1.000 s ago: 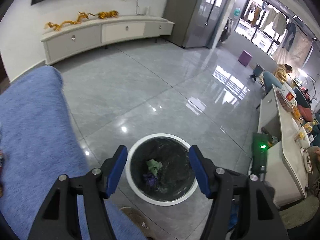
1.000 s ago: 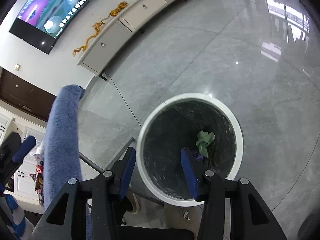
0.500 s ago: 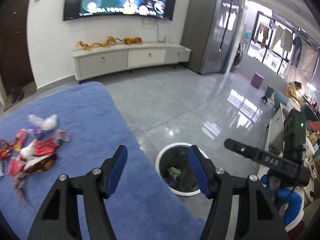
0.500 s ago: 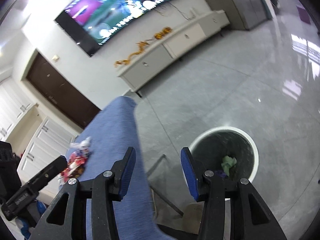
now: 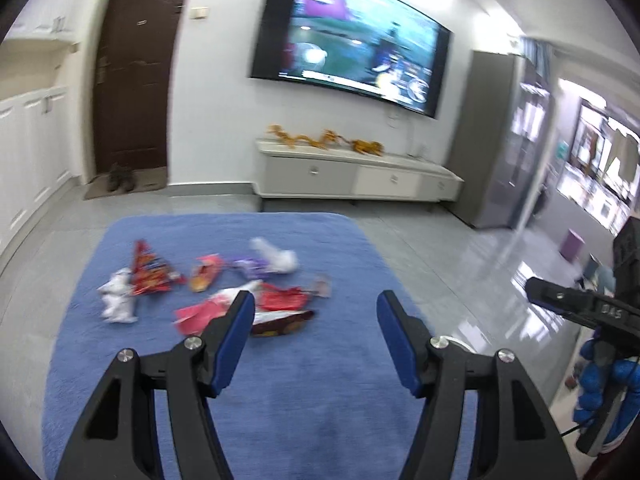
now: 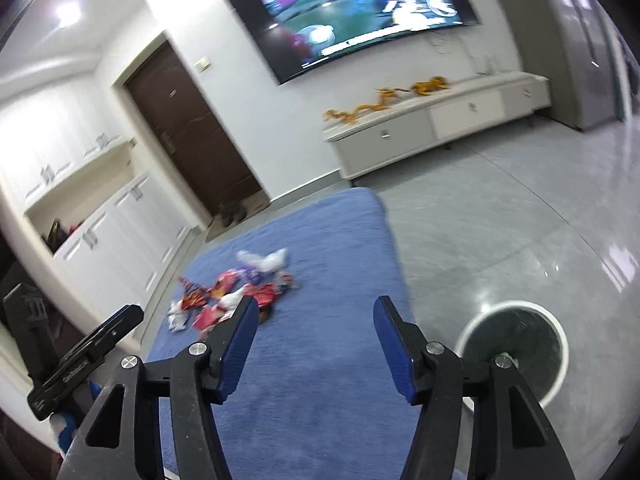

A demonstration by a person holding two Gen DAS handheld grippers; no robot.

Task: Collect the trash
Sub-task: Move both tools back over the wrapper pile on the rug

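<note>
Wrappers [image 5: 224,288] are scattered on the blue cloth [image 5: 304,380]. The left gripper [image 5: 316,316] is held spread, empty. The right gripper [image 6: 314,322], just widened, holds nothing; the bin [image 6: 516,308] sits beside it.

A large wall-mounted television [image 5: 360,44] glows on a white wall above a long, low white cabinet [image 5: 356,178]. A dark brown door [image 5: 136,76] stands to its left, beside white cupboards [image 6: 80,200]. Glossy grey floor tiles [image 6: 500,220] reflect light.
</note>
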